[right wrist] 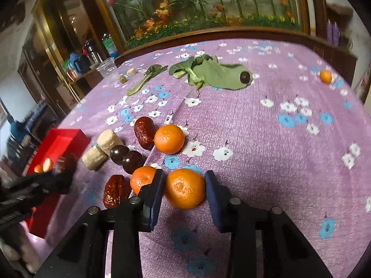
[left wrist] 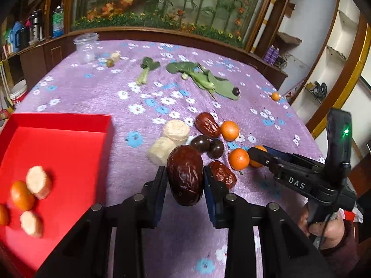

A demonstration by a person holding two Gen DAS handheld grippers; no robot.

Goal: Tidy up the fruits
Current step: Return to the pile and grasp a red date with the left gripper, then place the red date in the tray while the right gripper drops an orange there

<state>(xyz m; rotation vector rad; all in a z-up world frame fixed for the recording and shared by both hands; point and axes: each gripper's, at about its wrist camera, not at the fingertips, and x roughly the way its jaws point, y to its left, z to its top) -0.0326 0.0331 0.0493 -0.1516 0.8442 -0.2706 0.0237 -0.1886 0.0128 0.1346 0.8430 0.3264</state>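
My left gripper [left wrist: 185,176] is shut on a large dark red date [left wrist: 185,175] and holds it above the purple cloth, right of the red tray [left wrist: 69,143]. The tray holds small oranges [left wrist: 22,195] and pale round pieces [left wrist: 38,181]. My right gripper [right wrist: 184,188] has its jaws around a small orange [right wrist: 184,188], touching or nearly touching both sides; the orange still rests on the cloth. Beside it lie another orange [right wrist: 142,179], a date [right wrist: 116,193], two dark round fruits [right wrist: 132,161], a date [right wrist: 144,132] and an orange [right wrist: 169,139].
Two pale cylinders [left wrist: 171,136] lie near the tray. Green leafy vegetables [left wrist: 204,78] with a dark fruit [left wrist: 236,90] lie farther back. A lone orange [left wrist: 275,96] sits near the right table edge. A clear plastic cup [left wrist: 86,46] stands at the far left.
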